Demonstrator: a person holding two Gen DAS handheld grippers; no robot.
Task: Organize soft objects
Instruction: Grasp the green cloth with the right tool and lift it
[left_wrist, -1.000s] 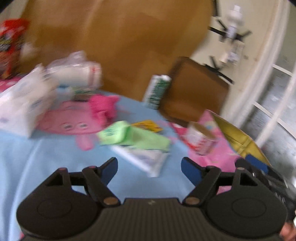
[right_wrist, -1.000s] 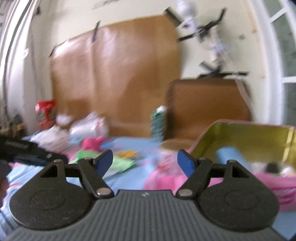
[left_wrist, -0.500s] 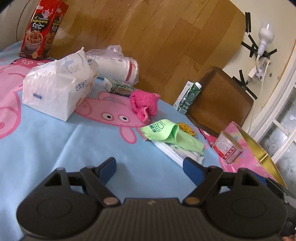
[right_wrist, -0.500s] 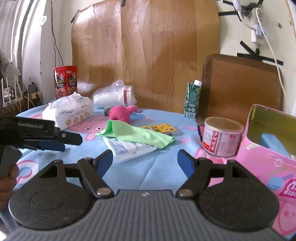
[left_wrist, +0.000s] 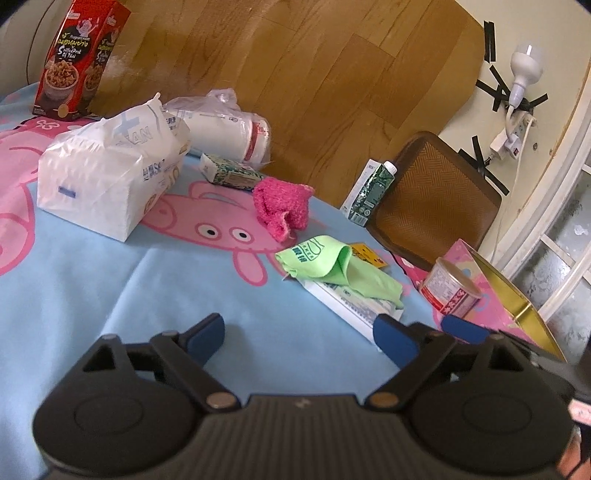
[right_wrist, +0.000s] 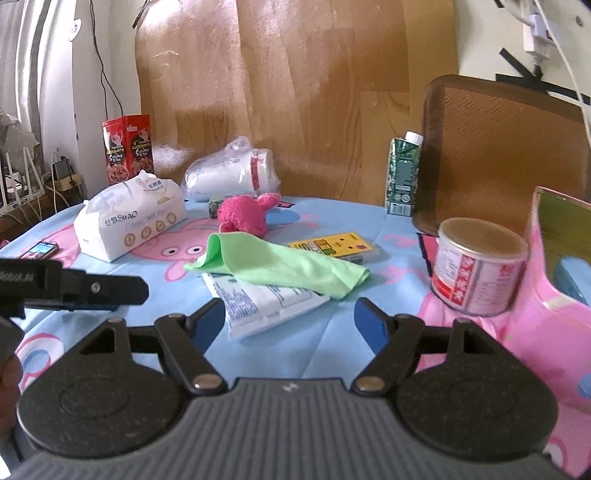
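Both views have steadied since a second ago, when they were smeared by motion, and you now look squarely across the cartoon-print tablecloth (left_wrist: 92, 295). Since half a second ago the left view has eased slightly nearer the goods. Judge this as the approach stage: nothing has been picked up yet.

Your left gripper (left_wrist: 299, 338) has its fingers spread apart and holds nothing. Your right gripper (right_wrist: 290, 319) is likewise spread and empty, pointing at the pile in mid-table.

Soft items to handle:
- The green cloth (right_wrist: 280, 267) lies draped over a flat white packet (right_wrist: 258, 304), touching it.
- The pink knitted piece (right_wrist: 243, 216) sits just behind the cloth.
- The tissue pack (left_wrist: 107, 184) stands well to the left.

The open pink tin (right_wrist: 554, 236) at the right seems the likely destination.

Obstructions: a lidded can (right_wrist: 480, 266) stands just beside the tin, between it and the cloth. A yellow card (right_wrist: 336, 247) lies against the cloth's far edge. Grip the cloth alone, or the packet beneath may lift with it.
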